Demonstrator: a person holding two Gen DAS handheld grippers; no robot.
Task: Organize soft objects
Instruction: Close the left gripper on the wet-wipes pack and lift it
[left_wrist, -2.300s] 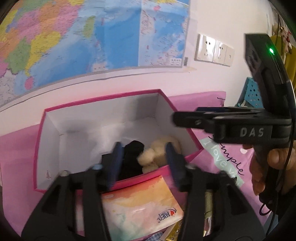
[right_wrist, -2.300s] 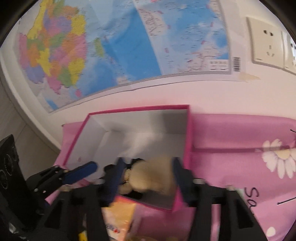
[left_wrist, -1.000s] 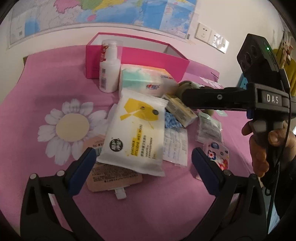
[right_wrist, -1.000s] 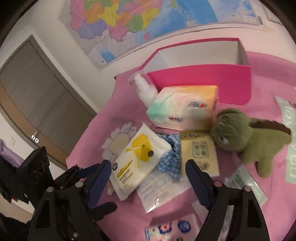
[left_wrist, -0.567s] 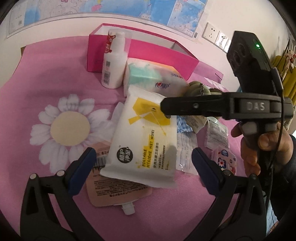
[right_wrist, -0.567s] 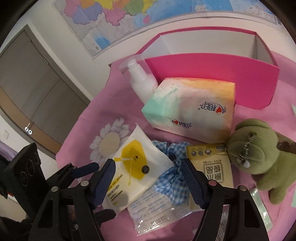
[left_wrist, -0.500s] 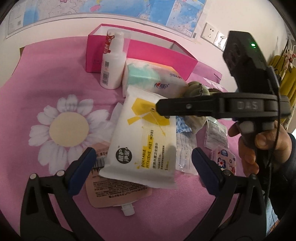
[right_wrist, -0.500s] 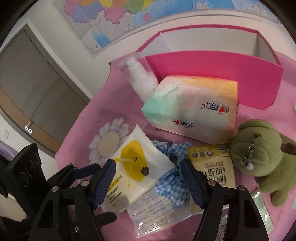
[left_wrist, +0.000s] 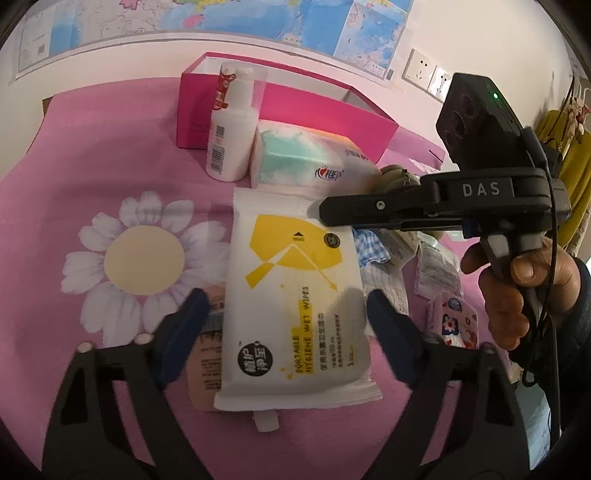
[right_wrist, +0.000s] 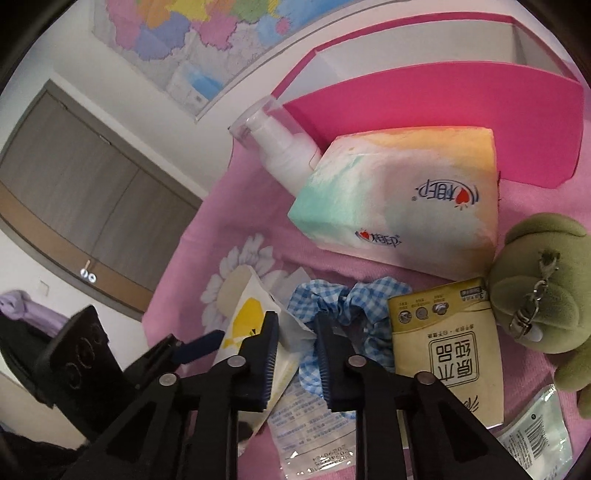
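Observation:
A white and yellow wet-wipes pack (left_wrist: 295, 295) lies flat on the pink cloth. My left gripper (left_wrist: 284, 332) straddles its near half, jaws narrowing around it but still apart from its sides. My right gripper (right_wrist: 295, 354) has its jaws close together on the pack's far right corner (right_wrist: 291, 328), beside a blue checked scrunchie (right_wrist: 347, 299). A green plush toy (right_wrist: 535, 280) lies to the right. The pink box (left_wrist: 280, 110) stands at the back.
A white pump bottle (left_wrist: 231, 125) and a tissue pack (right_wrist: 399, 206) stand in front of the box. A yellow sachet (right_wrist: 450, 343), clear packets (right_wrist: 314, 432) and a floral packet (left_wrist: 450, 321) lie around the wipes pack. A tan pouch (left_wrist: 205, 362) lies under it.
Both grippers came back from the box down to the table. The left jaws have narrowed around the wipes pack. The right gripper moved in low and closed its jaws on the pack's corner.

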